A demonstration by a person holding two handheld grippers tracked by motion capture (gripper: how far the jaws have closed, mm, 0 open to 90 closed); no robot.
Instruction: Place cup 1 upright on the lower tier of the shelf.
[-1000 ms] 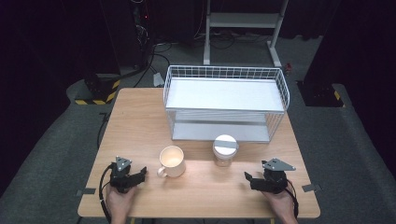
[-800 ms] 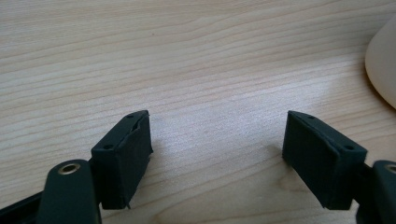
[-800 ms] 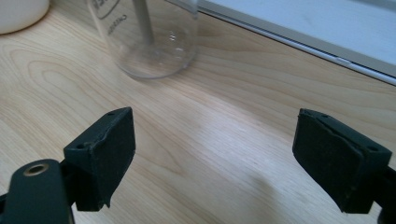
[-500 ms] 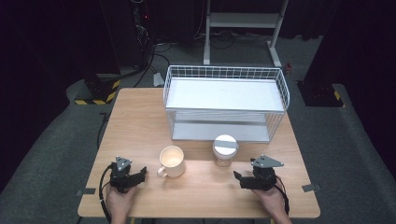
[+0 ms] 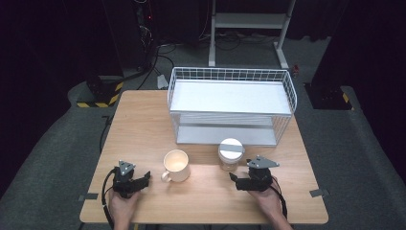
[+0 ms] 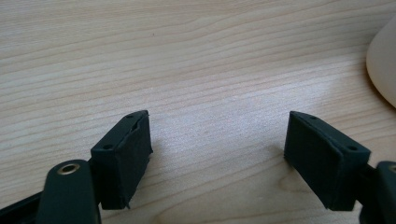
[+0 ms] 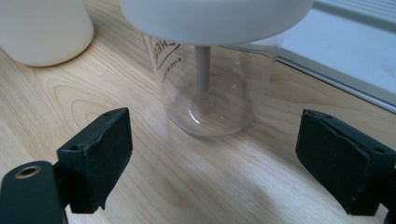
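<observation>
The right claw (image 5: 234, 180), its jaws just opening wider with nothing between them, faced the jar (image 5: 231, 154) standing near the rack (image 5: 231, 106) on the tabletop (image 5: 143, 124). The left claw (image 5: 146, 178) sat open and empty left of the mug (image 5: 176, 166).

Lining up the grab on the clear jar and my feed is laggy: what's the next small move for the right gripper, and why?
Probably ease the right gripper forward until the clear jar sits between its pads. Its jaws have just been opening, stand wide with nothing between them, and the jar is just ahead, roughly centred in the gap, still untouched. Close only then.
</observation>
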